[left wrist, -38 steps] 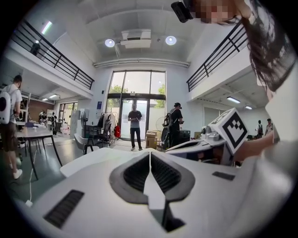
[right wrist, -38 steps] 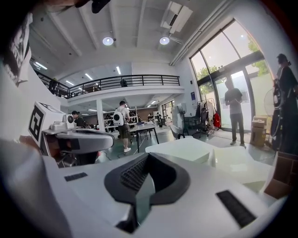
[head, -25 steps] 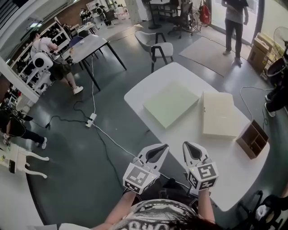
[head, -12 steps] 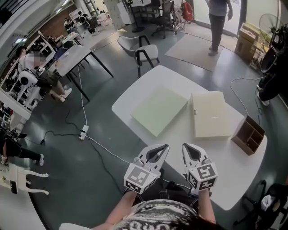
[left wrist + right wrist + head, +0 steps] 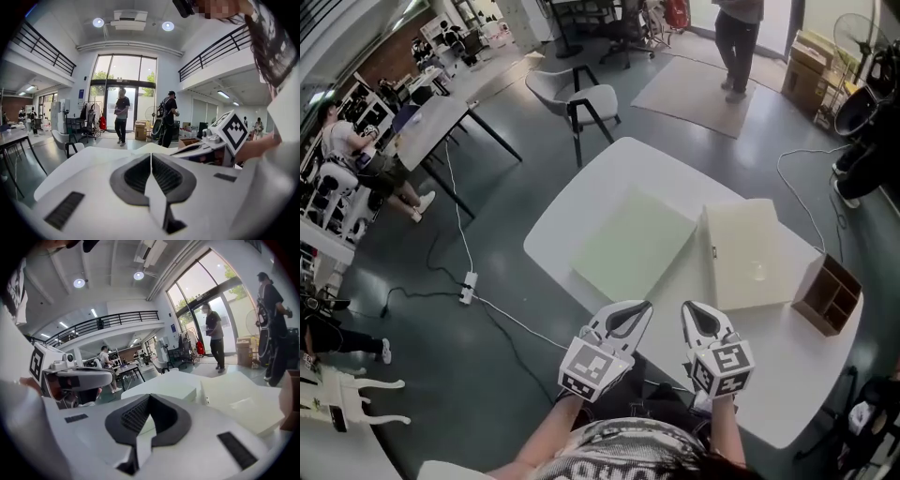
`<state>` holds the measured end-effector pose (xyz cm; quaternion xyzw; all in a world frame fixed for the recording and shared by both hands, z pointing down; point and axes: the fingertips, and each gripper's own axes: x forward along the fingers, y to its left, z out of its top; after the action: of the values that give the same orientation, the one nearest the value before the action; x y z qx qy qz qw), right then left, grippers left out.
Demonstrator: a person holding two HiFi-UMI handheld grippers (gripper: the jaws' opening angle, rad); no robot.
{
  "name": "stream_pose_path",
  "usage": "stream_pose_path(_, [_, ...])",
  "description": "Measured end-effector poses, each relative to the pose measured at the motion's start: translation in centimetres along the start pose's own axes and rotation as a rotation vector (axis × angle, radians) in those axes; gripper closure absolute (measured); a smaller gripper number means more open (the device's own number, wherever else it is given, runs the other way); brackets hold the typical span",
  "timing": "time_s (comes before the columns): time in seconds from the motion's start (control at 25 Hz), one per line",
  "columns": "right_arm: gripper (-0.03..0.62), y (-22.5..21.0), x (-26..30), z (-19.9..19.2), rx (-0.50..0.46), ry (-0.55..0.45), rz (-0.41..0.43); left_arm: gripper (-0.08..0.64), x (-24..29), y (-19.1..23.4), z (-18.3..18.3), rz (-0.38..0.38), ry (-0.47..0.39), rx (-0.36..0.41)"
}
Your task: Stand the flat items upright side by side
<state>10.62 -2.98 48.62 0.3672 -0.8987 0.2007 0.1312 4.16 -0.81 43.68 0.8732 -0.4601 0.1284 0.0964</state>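
Close under me, the left gripper (image 5: 636,310) and right gripper (image 5: 695,309) sit side by side at the near edge of the table (image 5: 609,173). Each has its jaws pressed together with nothing between them.

Just ahead of the left gripper the green slab (image 5: 633,244) lies flat. Ahead and to the right of the right gripper the cream slab (image 5: 755,253) also lies flat, close beside the green one; I cannot tell whether they touch.

Both look to me like thick, broad, foam-like boards: probably light and fairly stiff, with matte faces that should not slip. Being so wide, they may twist or topple once on edge. I would open the jaws wide, pinch a slab across its thickness at a near edge, and tip it up.

Farther right stands a wooden rack (image 5: 827,295).

A small tag (image 5: 713,251) on the cream slab's near side is too small to read, and I see no brand or other lettering.
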Motion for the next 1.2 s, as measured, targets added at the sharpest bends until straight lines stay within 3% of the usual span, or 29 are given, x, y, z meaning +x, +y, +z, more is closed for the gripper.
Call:
stream_pose_path(0.24, [0.579, -3.2, 4.5, 0.4, 0.12, 0.008, -0.058, 0.543, 2.5, 5.2, 0.1, -0.05, 0.013, 0.007])
stream_pose_path(0.8, [0.352, -11.4, 15.5, -0.2, 0.379, 0.115, -0.146, 0.539, 4.8, 15.4, -4.8, -0.098, 0.112, -0.073])
stream_pose_path(0.84, [0.342, -12.2, 16.1, -0.4, 0.396, 0.119, -0.157, 0.528, 4.9, 16.0, -5.2, -0.096, 0.123, -0.082])
stream_pose_path(0.96, [0.311, -14.4, 17.9, -1.3, 0.418, 0.152, -0.207, 0.39, 4.9, 18.0, -6.7, -0.087, 0.167, -0.096])
stream_pose_path(1.2, [0.213, -17.2, 20.5, -3.5, 0.492, 0.229, -0.257, 0.297, 4.9, 22.3, -10.6, -0.066, 0.282, -0.094])
